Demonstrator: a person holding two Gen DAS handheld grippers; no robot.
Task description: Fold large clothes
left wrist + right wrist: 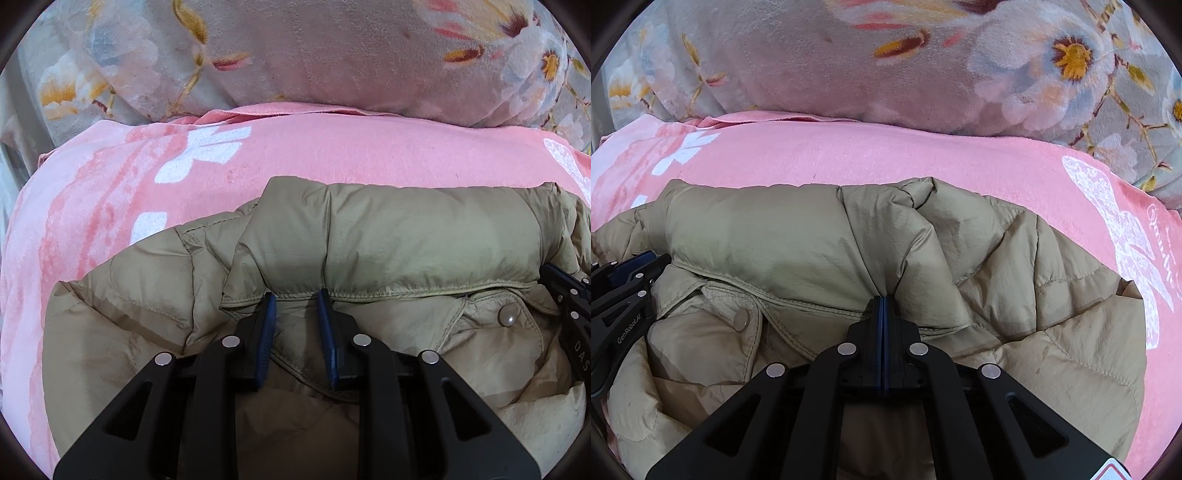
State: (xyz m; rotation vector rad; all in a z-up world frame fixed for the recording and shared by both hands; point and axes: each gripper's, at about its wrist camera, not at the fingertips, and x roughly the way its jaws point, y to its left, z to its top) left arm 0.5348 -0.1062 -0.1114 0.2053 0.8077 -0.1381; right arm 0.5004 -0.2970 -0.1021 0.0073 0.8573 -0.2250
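A khaki puffer jacket [406,236] lies bunched on a pink blanket [295,155]. My left gripper [297,294] has its blue pads a little apart, pinching the stitched collar edge at the tips, and creases run up from them. In the right wrist view the same jacket [775,229] fills the lower half. My right gripper [883,297] is fully closed on a thin fold at the collar seam, where creases converge. Each gripper shows in the other's view: the right gripper [569,295] at the right edge, the left gripper [624,280] at the left edge. A snap button [506,316] sits between them.
A grey floral quilt or cushion [314,55] bulges behind the pink blanket [886,155], which carries white prints [1115,229]. The jacket's sleeve side spreads to the left [110,314] and its quilted side to the right [1071,314].
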